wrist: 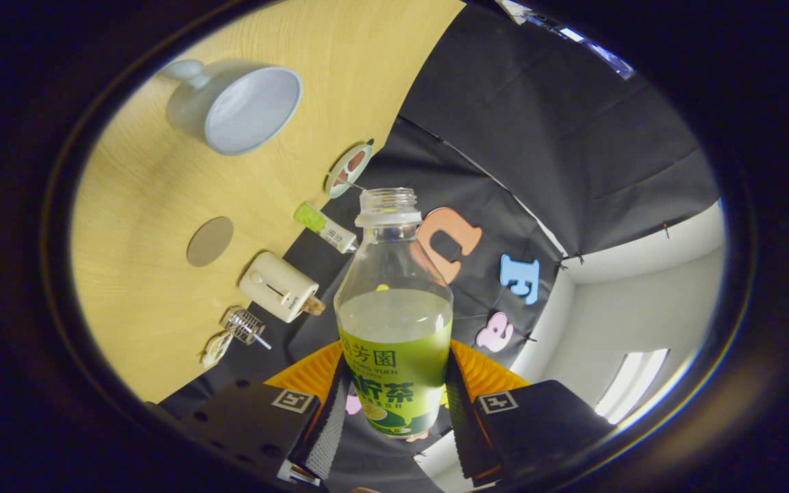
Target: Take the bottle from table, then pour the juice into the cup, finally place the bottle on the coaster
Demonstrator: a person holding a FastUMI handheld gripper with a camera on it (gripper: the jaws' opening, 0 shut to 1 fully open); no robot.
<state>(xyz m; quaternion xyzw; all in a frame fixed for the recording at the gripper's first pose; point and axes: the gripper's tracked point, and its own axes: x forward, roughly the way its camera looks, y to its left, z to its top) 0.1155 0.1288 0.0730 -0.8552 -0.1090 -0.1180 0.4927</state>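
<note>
The claw (394, 411) pinches the bottle (394, 322) by its labelled lower body, one finger pressed on each side, so the take from the counter (141, 205) looks done: the bottle is lifted clear and the whole view is rolled over, the counter swung up toward ten o'clock. The bottle's mouth is uncapped and pale juice stands at about mid-height. The cup (237, 106) lies well apart, at eleven o'clock from the bottle's neck, and looks empty inside, so I judge the pour has not started. The round coaster (210, 241) sits bare at nine o'clock from the neck, near a small cream box (278, 286). Left to do: reach the cup, pour, then set the bottle on the coaster.
</note>
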